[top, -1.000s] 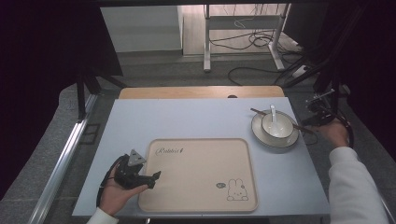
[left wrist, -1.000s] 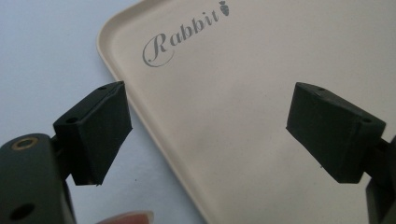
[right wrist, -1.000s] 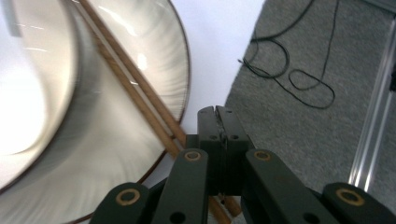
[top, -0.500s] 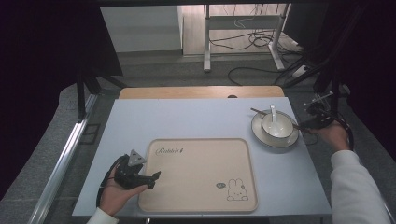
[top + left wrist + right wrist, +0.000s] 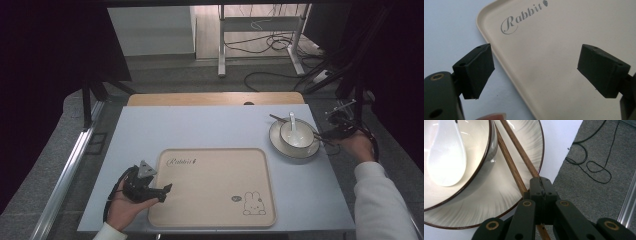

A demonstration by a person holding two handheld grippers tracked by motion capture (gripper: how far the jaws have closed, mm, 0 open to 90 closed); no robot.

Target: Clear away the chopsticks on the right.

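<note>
A beige tray (image 5: 215,185) with "Rabbit" lettering and a bunny drawing lies at the table's front centre. My left gripper (image 5: 162,191) rests at its left edge, open, one jaw over the table and one over the tray (image 5: 554,57). At the right, a white bowl (image 5: 296,134) with a white spoon (image 5: 293,124) stands on a plate (image 5: 287,147). Two brown chopsticks (image 5: 511,165) lie across the plate (image 5: 499,195) beside the bowl (image 5: 474,150). My right gripper (image 5: 541,195) is shut on the near ends of the chopsticks, and it sits at the plate's right rim (image 5: 325,136).
The pale blue table (image 5: 210,125) has a wooden strip (image 5: 215,98) along its far edge. Its right edge runs close by my right gripper, with grey floor and cables (image 5: 596,167) beyond. A metal rail (image 5: 70,165) runs along the left side.
My right hand has shifted slightly toward the plate with the gripper at the chopsticks. The left gripper has stayed at the tray's edge.
</note>
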